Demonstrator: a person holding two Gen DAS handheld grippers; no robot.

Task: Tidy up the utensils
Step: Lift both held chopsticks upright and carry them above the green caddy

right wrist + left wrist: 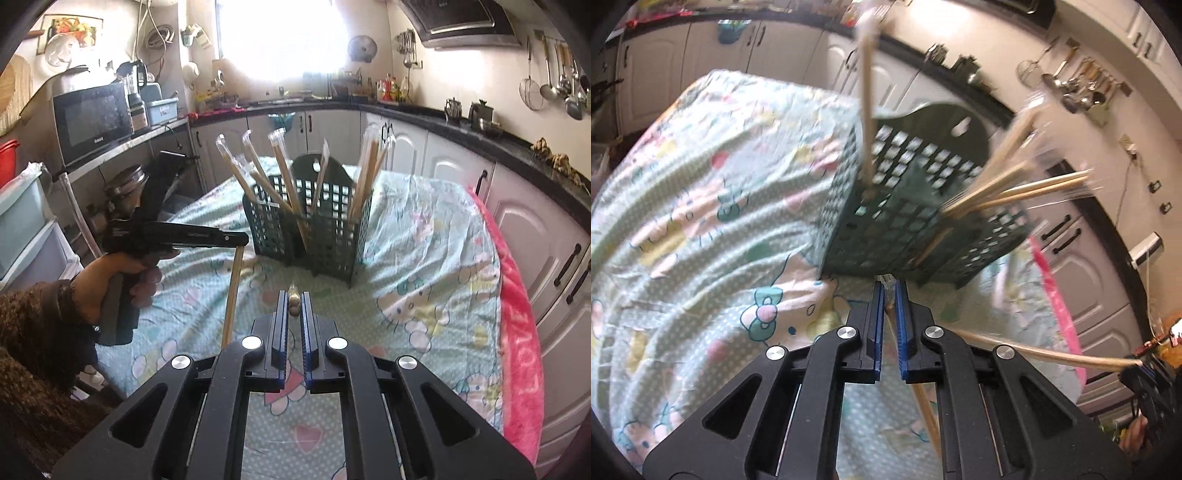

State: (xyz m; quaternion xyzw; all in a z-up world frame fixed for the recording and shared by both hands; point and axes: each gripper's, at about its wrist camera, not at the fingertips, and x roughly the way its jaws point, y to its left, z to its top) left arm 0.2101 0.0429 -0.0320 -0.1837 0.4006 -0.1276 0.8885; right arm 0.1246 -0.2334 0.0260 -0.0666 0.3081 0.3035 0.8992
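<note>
A dark green perforated basket [332,236] stands on the cloth-covered table and holds several wrapped pairs of wooden chopsticks [280,177], which lean outward. My left gripper [889,291] is shut on a pair of chopsticks [925,413] that hangs down below the jaws. In the right wrist view, a hand holds that left gripper [242,242] to the left of the basket, and its chopsticks [232,295] point down at the cloth. My right gripper [294,295] is shut on another pair of chopsticks [294,301], seen end-on between the blue pads. Both grippers are in front of the basket [905,221].
The table wears a pastel cartoon-print cloth [424,258] with a pink towel [517,332] along its right edge. White cabinets and a dark counter [480,136] run behind and to the right. A microwave [92,118] and storage drawers [22,221] stand at the left.
</note>
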